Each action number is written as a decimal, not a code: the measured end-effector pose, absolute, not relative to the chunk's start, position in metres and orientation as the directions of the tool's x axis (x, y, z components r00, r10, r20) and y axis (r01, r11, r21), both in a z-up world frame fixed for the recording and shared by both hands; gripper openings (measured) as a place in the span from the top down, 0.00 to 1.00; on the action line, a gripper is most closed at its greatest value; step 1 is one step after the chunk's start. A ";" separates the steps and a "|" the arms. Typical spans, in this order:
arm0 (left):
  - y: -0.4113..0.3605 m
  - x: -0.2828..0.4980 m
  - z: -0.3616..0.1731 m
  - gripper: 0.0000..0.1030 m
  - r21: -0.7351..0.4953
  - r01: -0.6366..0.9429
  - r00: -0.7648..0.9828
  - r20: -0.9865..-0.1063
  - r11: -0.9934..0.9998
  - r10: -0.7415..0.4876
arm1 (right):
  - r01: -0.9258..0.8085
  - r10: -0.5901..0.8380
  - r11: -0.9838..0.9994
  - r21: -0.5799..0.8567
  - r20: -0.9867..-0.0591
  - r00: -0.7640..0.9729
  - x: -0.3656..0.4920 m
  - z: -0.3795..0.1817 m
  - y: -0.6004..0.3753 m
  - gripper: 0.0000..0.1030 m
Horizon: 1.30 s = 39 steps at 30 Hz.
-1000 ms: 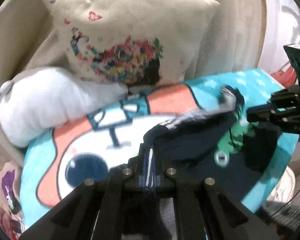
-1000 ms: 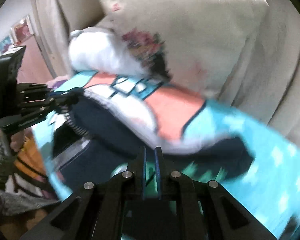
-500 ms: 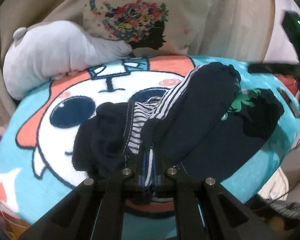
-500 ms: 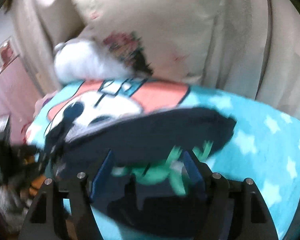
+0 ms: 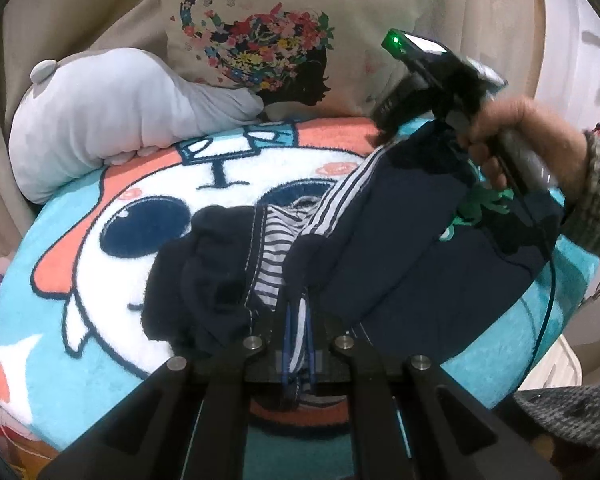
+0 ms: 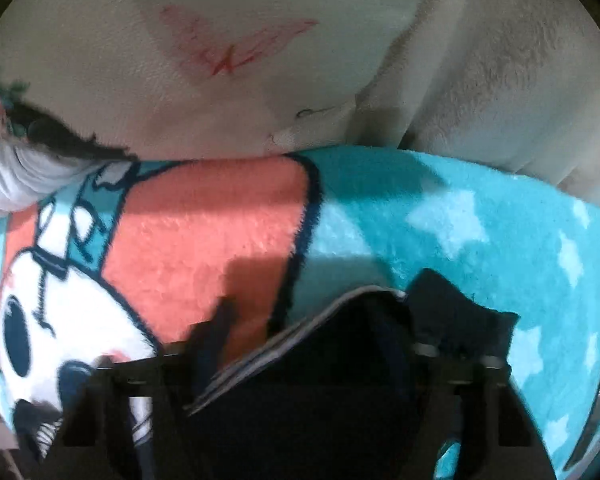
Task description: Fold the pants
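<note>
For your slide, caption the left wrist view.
Left gripper shut on dark pants, spread over a cartoon blanket.

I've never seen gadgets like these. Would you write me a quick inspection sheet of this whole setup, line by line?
Surface: cartoon-print fleece blanket, teal with stars, spread over a seat.
Job's things: navy pants with white side stripes, bunched and partly folded, striped lining showing.
Clutter: floral cushion and grey plush toy behind.
Grippers: left hand-held gripper shut on the pants' edge; right hand-held gripper, in a person's hand, over the pants' far end, its jaws just closing, grip unclear.
Cables: thin dark cable hanging under the right hand.
Surroundings: beige upholstery.
</note>
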<state>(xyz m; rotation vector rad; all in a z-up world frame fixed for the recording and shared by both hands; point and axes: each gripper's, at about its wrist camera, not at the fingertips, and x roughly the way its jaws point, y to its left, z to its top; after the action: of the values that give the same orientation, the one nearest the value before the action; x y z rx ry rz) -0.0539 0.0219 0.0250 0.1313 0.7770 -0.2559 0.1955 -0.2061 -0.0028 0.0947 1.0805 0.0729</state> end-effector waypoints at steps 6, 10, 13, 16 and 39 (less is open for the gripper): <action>0.030 -0.037 0.049 0.94 0.023 0.259 0.727 -0.663 0.966 -0.179 | -0.028 0.277 0.948 0.317 -0.780 0.561 0.185 0.031 -0.236 0.98; 0.033 -0.032 0.078 0.94 0.030 0.255 0.771 -0.610 0.967 -0.185 | -0.061 0.320 0.926 0.373 -0.687 0.653 0.162 0.073 -0.255 0.98; 0.028 -0.043 0.090 0.94 0.045 0.295 0.789 -0.575 0.954 -0.217 | -0.134 0.371 0.915 0.380 -0.667 0.646 0.148 0.084 -0.259 0.97; 0.017 -0.055 0.080 0.94 0.091 0.319 0.780 -0.591 0.943 -0.207 | -0.171 0.342 0.939 0.298 -0.762 0.551 0.143 0.061 -0.241 0.67; 0.026 -0.057 0.059 0.94 0.065 0.265 0.761 -0.627 0.962 -0.167 | -0.022 0.290 0.930 0.366 -0.697 0.656 0.157 0.052 -0.255 0.98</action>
<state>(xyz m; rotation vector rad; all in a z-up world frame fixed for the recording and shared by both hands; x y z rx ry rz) -0.0575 0.0258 0.0590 0.1539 0.6667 -0.2362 0.1573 -0.2550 0.0523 0.3424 0.8408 0.1810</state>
